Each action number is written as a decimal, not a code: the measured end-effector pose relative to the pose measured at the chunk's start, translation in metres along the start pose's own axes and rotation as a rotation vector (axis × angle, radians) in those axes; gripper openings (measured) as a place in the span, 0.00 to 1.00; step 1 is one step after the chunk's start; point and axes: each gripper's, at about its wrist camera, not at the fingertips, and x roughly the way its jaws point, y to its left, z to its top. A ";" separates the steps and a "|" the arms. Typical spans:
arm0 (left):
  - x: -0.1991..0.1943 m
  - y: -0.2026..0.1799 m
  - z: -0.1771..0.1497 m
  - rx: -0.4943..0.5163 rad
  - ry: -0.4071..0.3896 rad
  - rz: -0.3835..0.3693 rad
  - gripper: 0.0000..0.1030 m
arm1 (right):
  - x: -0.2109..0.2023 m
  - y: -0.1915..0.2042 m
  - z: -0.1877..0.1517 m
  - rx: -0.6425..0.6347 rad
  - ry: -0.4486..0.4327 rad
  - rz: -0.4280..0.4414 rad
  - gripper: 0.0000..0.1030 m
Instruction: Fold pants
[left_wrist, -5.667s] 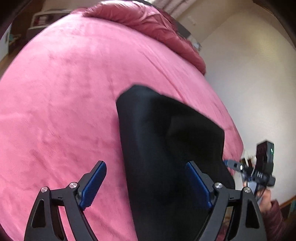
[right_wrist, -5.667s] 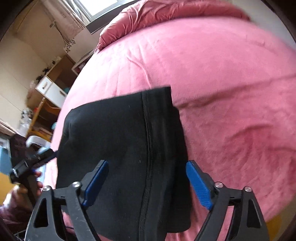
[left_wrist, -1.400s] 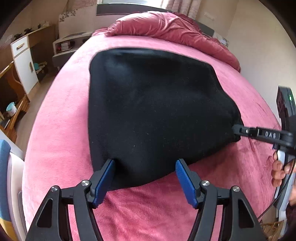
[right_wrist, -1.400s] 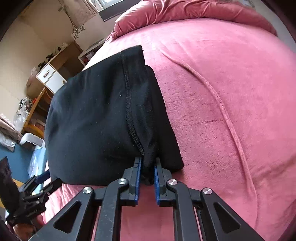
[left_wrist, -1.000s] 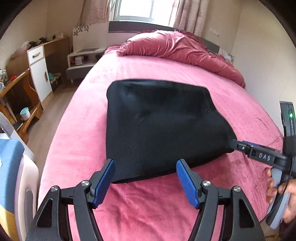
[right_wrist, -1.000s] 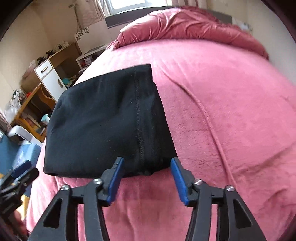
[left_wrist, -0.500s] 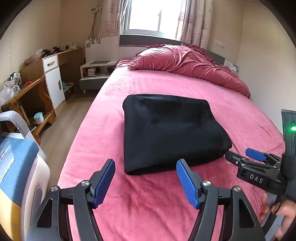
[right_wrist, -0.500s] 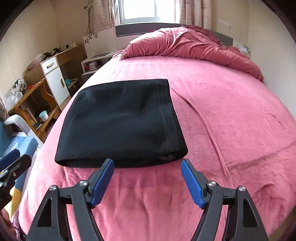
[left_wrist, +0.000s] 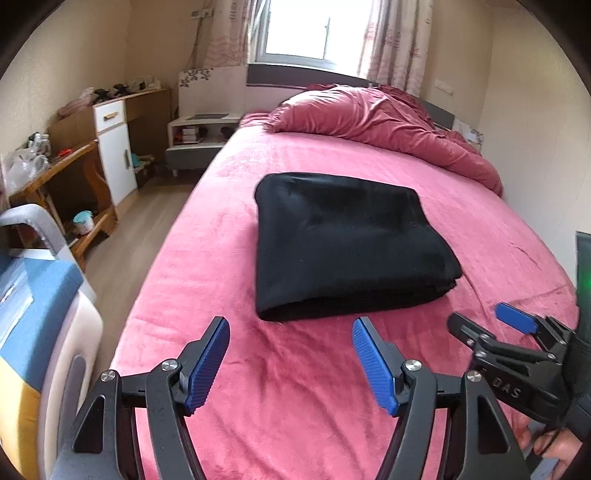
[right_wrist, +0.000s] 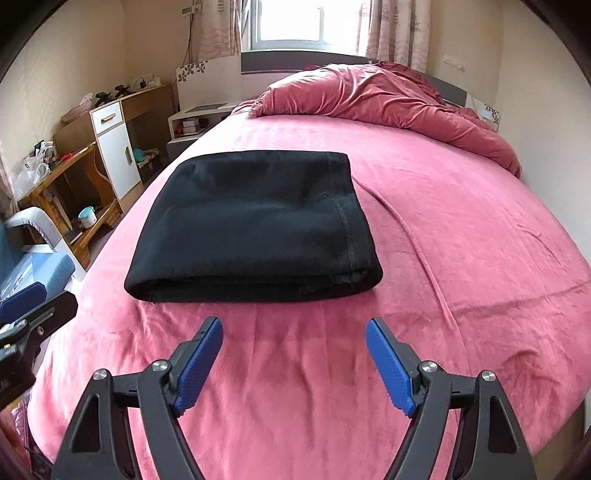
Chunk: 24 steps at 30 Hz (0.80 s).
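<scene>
Pulled back from the folded black pants (right_wrist: 255, 225) on the pink bed (right_wrist: 461, 229); left gripper (left_wrist: 291, 363) and right gripper (right_wrist: 295, 365) both released, spread wide. Lay flat, long axis across the bed, fold nearest.

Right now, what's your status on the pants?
Left gripper open, right gripper open, both empty. Black pants folded flat on the bed, clear of both. Nothing in the way.

My left gripper (left_wrist: 290, 360) had black angular arms, ribbed blue pads (left_wrist: 207, 365), silver screws; the right gripper (right_wrist: 294, 363) matched (white "DAS" lettering lower right), bare fingers (left_wrist: 546, 443) beneath.
</scene>
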 end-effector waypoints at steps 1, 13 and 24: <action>-0.001 -0.001 0.000 0.004 -0.006 0.006 0.69 | -0.002 0.000 -0.001 0.003 -0.003 -0.002 0.78; -0.008 -0.006 -0.003 0.012 -0.042 0.058 0.69 | -0.009 -0.002 -0.001 0.015 -0.021 -0.012 0.81; -0.004 -0.007 -0.005 0.012 -0.028 0.071 0.69 | -0.006 -0.001 -0.004 0.008 -0.012 -0.008 0.82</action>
